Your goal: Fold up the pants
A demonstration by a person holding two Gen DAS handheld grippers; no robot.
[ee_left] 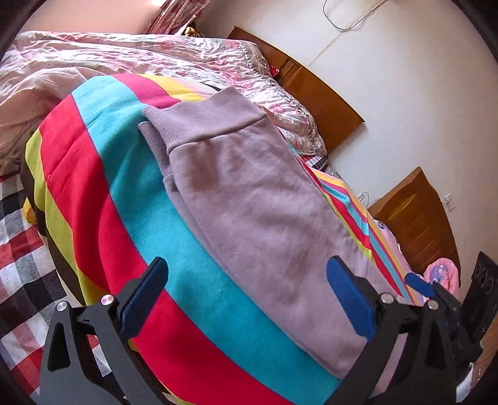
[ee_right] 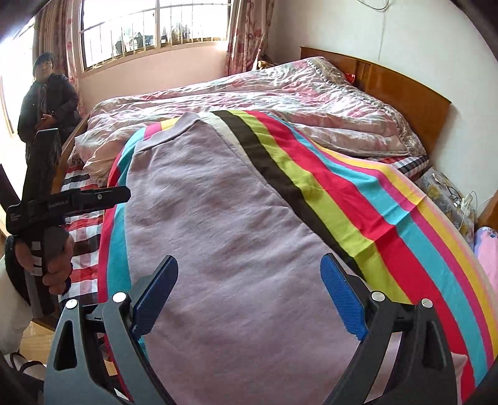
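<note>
Pants point(ee_right: 218, 236) lie flat on striped blanket point(ee_right: 358, 202); both grippers' jaws gape empty, writing on the left gripper point(ee_left: 249, 299) unreadable.

A home bedroom: a bed with a wooden headboard point(ee_right: 404, 87), a rumpled pink quilt point(ee_right: 280, 102) and a striped blanket point(ee_right: 358, 202), floral curtains point(ee_right: 249, 34) beside a barred window point(ee_right: 149, 28), white walls.

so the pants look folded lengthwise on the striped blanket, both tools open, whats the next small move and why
Probably bring both tools down to the near end of the lilac pants and pinch it, ready to fold toward the waistband. The pants lie flat on the striped blanket, and the left tool and right tool hover open above them, holding nothing.
</note>
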